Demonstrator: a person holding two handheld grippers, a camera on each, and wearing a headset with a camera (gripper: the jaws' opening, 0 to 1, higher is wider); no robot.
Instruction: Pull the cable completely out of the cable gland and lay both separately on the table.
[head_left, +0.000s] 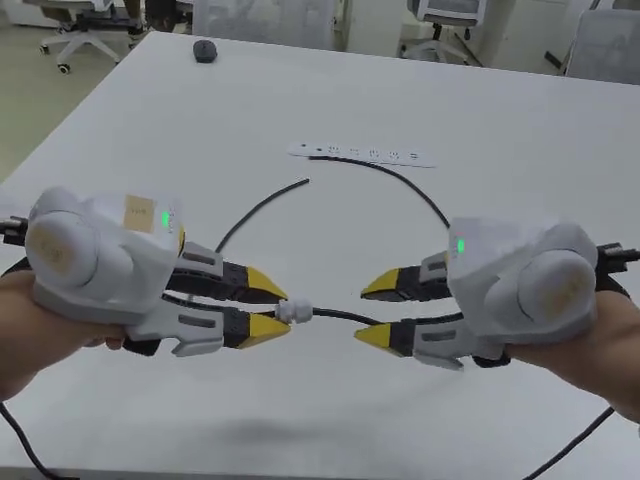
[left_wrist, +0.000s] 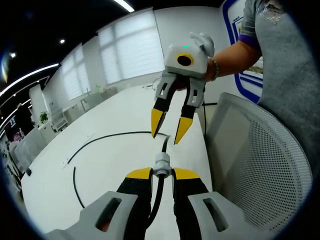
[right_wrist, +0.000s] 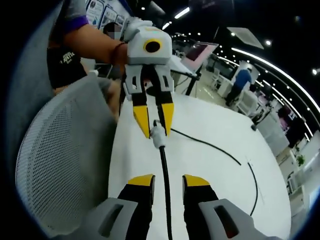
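Note:
A small white cable gland (head_left: 296, 312) sits at the tips of my left gripper (head_left: 272, 306), which is shut on it just above the white table (head_left: 300, 90). A black cable (head_left: 336, 315) leaves the gland to the right and passes between the yellow tips of my right gripper (head_left: 373, 310), which stands open around it without touching. In the left gripper view the gland (left_wrist: 162, 165) is pinched by the left gripper (left_wrist: 163, 174), and the right gripper (left_wrist: 168, 127) hangs open beyond. In the right gripper view the cable (right_wrist: 163, 165) runs between the open right gripper (right_wrist: 168, 181) toward the gland (right_wrist: 157, 133).
A white power strip (head_left: 365, 154) lies mid-table, with loops of black cable curving on either side of it. A dark mouse (head_left: 204, 50) lies near the far edge. Office chairs stand beyond the table. A grey mesh chair back (left_wrist: 250, 150) is close to the near edge.

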